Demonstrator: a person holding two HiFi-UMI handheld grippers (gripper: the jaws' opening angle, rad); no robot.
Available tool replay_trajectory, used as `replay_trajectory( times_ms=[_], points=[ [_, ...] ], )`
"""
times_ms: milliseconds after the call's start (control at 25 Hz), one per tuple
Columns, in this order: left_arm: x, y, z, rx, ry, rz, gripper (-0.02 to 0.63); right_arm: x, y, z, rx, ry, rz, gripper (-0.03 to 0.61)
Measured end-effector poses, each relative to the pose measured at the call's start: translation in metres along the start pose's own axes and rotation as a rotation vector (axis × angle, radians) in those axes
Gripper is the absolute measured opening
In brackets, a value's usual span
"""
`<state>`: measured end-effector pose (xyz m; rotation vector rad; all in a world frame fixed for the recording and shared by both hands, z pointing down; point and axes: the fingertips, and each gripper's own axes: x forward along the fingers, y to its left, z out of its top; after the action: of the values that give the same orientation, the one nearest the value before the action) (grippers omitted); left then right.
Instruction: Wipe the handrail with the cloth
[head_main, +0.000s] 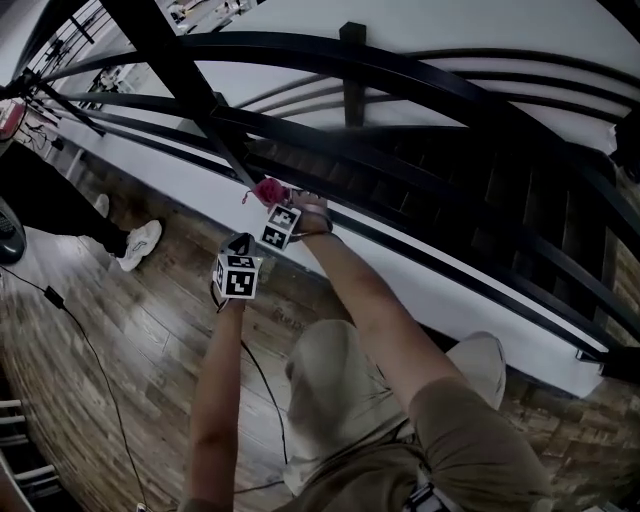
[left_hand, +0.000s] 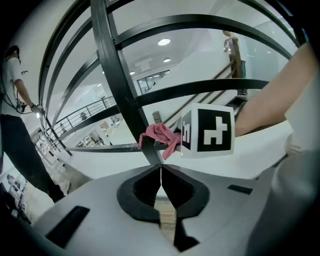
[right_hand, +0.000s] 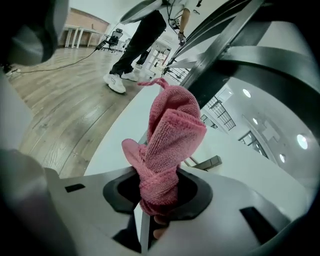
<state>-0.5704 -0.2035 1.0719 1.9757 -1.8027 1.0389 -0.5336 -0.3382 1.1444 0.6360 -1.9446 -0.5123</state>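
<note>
my right claw (right_hand: 156, 202) gripped the pink cloth (right_hand: 170, 145) by the black handrail (head_main: 420, 75); my left claw (left_hand: 161, 176) was closed, empty.

The cloth (right_hand: 167, 150) is seen as rough pink terry, the handrail (head_main: 300, 47) as smooth, dark, faintly glossy metal, and the floor (head_main: 140, 330) as grained wood.

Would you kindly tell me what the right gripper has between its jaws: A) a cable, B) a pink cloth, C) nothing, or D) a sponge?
B: the right gripper has its jaws closed on the bunched pink cloth, which sticks out ahead of them.
</note>
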Motion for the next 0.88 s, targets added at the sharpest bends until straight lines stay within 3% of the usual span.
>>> replay_trajectory(
  times_ms=[160,320,520,680,880],
  points=[
    [-0.016,0.03,-0.002,-0.01,-0.004,0.019,0.017,0.017,-0.008,0.043,0.053,-0.019,-0.002,0.124],
    [-0.036,0.037,-0.004,-0.033,-0.012,0.039,0.018,-0.005,-0.032,0.07,0.372,-0.142,-0.017,0.123],
    [-0.047,0.042,0.003,-0.057,-0.025,0.036,0.018,-0.063,-0.063,0.092,0.573,-0.394,-0.155,0.123],
    [-0.052,0.031,0.025,-0.032,-0.058,0.023,0.018,-0.103,-0.067,0.06,0.748,-0.491,-0.244,0.123],
    [-0.053,-0.02,0.054,0.032,-0.1,-0.01,0.018,-0.142,-0.079,-0.035,0.97,-0.533,-0.31,0.123]
  ],
)
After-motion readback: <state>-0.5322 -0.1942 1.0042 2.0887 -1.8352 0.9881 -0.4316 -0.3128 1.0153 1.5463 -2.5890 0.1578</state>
